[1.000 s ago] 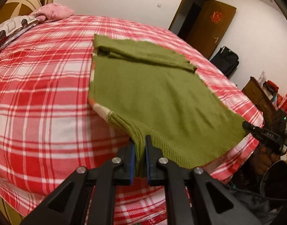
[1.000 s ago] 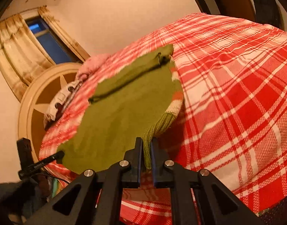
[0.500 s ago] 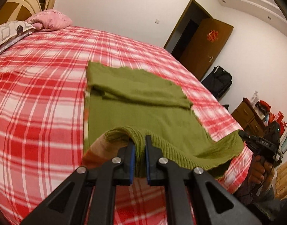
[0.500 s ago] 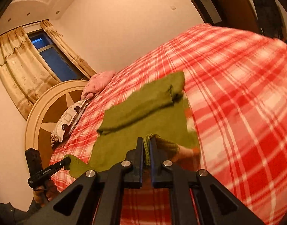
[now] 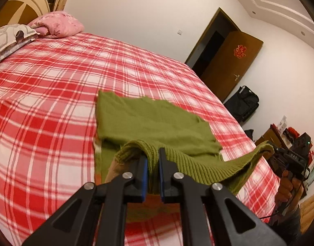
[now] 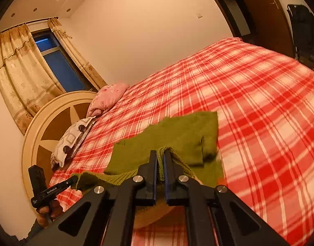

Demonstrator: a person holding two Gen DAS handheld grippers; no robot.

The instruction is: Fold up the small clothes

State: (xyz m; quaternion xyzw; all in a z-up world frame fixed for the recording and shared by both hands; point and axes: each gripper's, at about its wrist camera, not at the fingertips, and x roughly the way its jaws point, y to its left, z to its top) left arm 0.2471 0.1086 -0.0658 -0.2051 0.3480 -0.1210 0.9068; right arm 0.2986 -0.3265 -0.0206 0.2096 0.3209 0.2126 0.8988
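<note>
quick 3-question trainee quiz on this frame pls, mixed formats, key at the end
1. True or false: the left gripper and the right gripper are each shut on the ribbed hem of the olive-green knit sweater.
2. Multiple choice: the hem between the two grippers is A) flat on the bed, B) lifted and sagging above the rest of the sweater, C) hanging off the bed's edge.
3. Fill in: at the head of the red-and-white plaid bedspread a pink floral pillow lies beside a grey-and-white ____ pillow.

Key: 1 true; 2 B; 3 patterned.
</note>
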